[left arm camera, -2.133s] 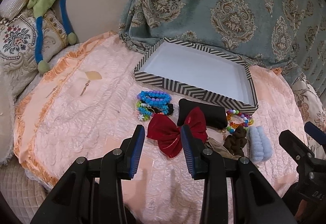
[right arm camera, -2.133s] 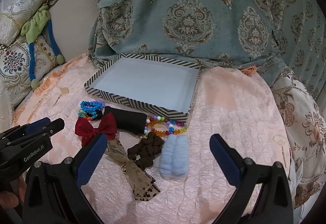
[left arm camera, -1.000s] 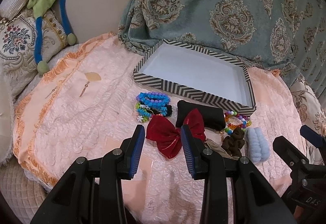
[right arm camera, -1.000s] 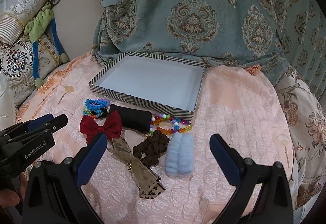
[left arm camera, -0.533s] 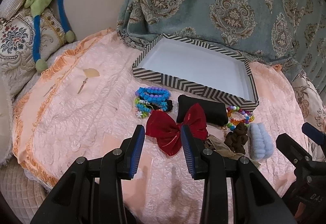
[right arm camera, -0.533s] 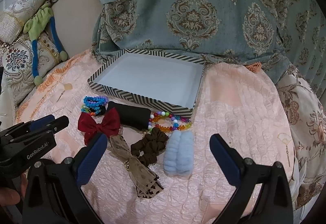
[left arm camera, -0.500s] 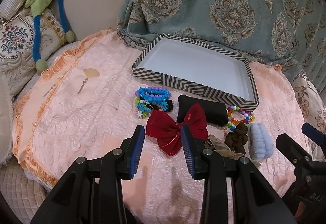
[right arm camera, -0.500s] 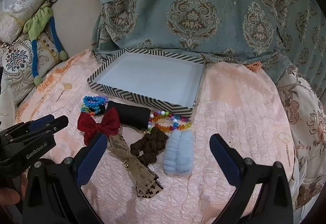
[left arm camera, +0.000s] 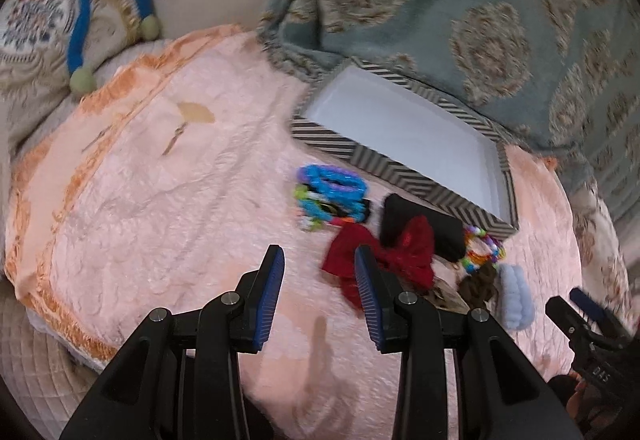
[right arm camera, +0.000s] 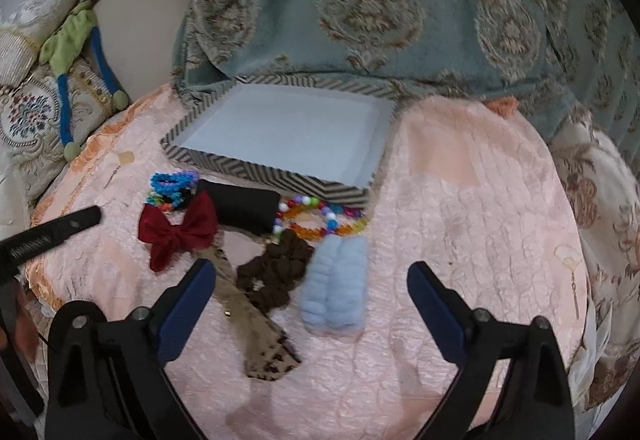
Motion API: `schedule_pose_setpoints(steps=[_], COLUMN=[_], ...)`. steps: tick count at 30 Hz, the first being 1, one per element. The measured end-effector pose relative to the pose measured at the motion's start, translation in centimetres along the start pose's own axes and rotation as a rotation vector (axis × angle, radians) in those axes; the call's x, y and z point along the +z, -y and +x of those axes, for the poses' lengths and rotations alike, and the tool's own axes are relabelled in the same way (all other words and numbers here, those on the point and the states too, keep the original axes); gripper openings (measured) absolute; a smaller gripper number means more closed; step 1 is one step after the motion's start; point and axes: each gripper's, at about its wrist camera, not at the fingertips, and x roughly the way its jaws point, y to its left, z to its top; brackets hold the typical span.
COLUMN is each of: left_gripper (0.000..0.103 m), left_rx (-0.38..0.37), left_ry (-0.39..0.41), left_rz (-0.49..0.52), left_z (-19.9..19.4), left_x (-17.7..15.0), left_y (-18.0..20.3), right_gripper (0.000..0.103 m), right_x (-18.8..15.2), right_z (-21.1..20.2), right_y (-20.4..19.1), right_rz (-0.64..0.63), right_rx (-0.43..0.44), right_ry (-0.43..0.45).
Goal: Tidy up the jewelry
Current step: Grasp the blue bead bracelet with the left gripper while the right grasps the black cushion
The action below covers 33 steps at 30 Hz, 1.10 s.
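Note:
A striped tray (left arm camera: 384, 167) (right arm camera: 256, 169) with a white bottom lies empty on the pink cover. In front of it lie blue bead bracelets (left arm camera: 332, 183) (right arm camera: 174, 179), a red bow (left arm camera: 404, 256) (right arm camera: 176, 232), a black pouch (right arm camera: 244, 207), a rainbow bead bracelet (right arm camera: 320, 220), a brown scrunchie (right arm camera: 276, 272), a light blue scrunchie (right arm camera: 336, 288) and a gold patterned ribbon (right arm camera: 256, 328). My left gripper (left arm camera: 318, 272) hovers open just left of the red bow, empty. My right gripper (right arm camera: 310, 280) stands wide above both scrunchies; its jaws are closing, the pads clear of everything.
A teal patterned blanket (right arm camera: 380, 11) is heaped behind the tray. Embroidered cushions and a green and blue plush (left arm camera: 84, 19) lie at the far left. Small earrings lie on the cover at the left (left arm camera: 176, 131) and at the right (right arm camera: 570, 268). The cover's fringed edge (left arm camera: 52, 300) drops away at the left.
Both grippers have come lower and closer to the accessories. The left view has swung left, so the bow now sits at its right finger. The right fingers have narrowed slightly.

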Motion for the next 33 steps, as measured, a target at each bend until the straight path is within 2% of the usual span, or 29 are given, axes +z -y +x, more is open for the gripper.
schedule_pose_setpoints(steps=[3,11,13,18,20,21,22,24,26,28,33], left_gripper=[0.020,0.020,0.020,0.020,0.020,0.020,0.018,0.010,0.000,0.000,0.000], left_rx=[0.003,-0.079,-0.090,-0.099,-0.099,-0.098,-0.106,-0.105,-0.096,-0.096,-0.121], left_ry=[-0.013,-0.087,-0.111,-0.197,-0.207,-0.215,-0.221,-0.217,-0.205,-0.185,-0.129], left_rz=[-0.034,-0.113,-0.111,-0.155,-0.163,-0.168,-0.182,-0.199,-0.210,-0.209,-0.169], left_z=[0.5,4.3,6.0,10.4,11.5,12.0,12.7,13.3,13.5,13.1,10.5], left_x=[0.9,4.4,5.4,6.5,6.5,6.6,6.6,6.7,6.9,7.1,8.1], left_y=[-1.4,-2.2,-1.9,-2.1,-2.0,-1.9,-2.0,-2.3,-2.6,-2.7,-2.2], right_gripper=[0.079,0.066,0.060,0.056,0.054,0.050,0.039,0.028,0.023,0.012,0.010], right_x=[0.2,2.5,3.1,4.2,4.4,4.5,4.5,4.5,4.4,4.3,4.9], right_z=[1.0,4.8,6.3,10.7,12.0,12.5,13.0,14.1,14.8,14.7,11.6], right_y=[0.8,-2.0,-2.8,-3.9,-4.1,-4.1,-4.1,-4.3,-4.5,-4.4,-4.2], right_rz=[0.024,-0.031,-0.044,-0.066,-0.072,-0.070,-0.068,-0.060,-0.070,-0.070,-0.070], right_rx=[0.048,0.213,0.222,0.213,0.202,0.204,0.213,0.233,0.231,0.221,0.254], right_ry=[-0.028,-0.050,-0.062,-0.116,-0.127,-0.129,-0.132,-0.140,-0.134,-0.117,-0.033])
